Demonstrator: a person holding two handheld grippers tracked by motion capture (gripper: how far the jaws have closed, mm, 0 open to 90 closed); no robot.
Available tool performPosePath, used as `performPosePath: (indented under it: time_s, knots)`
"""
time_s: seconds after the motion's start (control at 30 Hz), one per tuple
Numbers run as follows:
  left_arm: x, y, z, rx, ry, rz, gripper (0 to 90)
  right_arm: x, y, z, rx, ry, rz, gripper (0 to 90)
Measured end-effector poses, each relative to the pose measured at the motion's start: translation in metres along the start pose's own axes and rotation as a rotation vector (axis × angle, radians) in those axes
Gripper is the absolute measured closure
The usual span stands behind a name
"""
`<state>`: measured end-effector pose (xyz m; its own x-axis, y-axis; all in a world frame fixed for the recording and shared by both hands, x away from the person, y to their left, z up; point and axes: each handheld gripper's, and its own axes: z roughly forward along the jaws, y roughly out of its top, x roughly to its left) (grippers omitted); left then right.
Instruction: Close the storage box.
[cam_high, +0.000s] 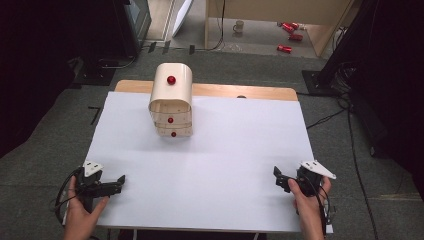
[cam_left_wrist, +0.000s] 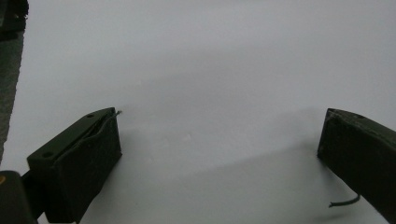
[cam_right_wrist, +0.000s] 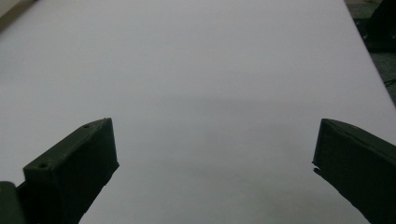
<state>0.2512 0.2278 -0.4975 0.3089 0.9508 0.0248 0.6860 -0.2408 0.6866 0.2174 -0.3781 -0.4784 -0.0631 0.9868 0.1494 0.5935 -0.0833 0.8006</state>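
A cream mini chest of drawers (cam_high: 171, 102) with red knobs stands on the white table sheet (cam_high: 225, 145), left of centre towards the back. One knob sits on its rounded top and two on the drawer fronts, which look closed. My left gripper (cam_high: 119, 184) is held low at the front left corner, pointing right. Its jaws stand wide apart over bare sheet in the left gripper view (cam_left_wrist: 219, 135). My right gripper (cam_high: 279, 179) is held at the front right, pointing left and away. It is open with nothing between its jaws in the right gripper view (cam_right_wrist: 215, 144).
A strip of wooden tabletop (cam_high: 240, 91) shows behind the sheet. On the floor beyond lie red cans (cam_high: 290, 31) and a mug (cam_high: 239, 26) by a wooden frame. Cables (cam_high: 350, 125) run along the grey carpet on the right, and dark equipment (cam_high: 125, 25) stands at the back left.
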Motion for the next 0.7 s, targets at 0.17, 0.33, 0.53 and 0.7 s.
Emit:
performPosePath:
  time_s: [0.17,0.33,0.53,0.7]
  knots:
    - [0.000,0.000,0.000,0.000,0.000,0.000,0.0,-0.017,-0.014,-0.007,0.012,-0.042,0.020,0.0]
    - [0.000,0.000,0.000,0.000,0.000,0.000,0.0,-0.026,-0.029,-0.012,0.051,-0.088,-0.007,0.0]
    - [0.000,0.000,0.000,0.000,0.000,0.000,0.0,-0.027,-0.033,-0.011,0.084,-0.113,-0.050,0.4]
    - [0.000,0.000,0.000,0.000,0.000,-0.001,0.0,-0.022,-0.032,-0.005,0.131,-0.116,-0.097,2.7]
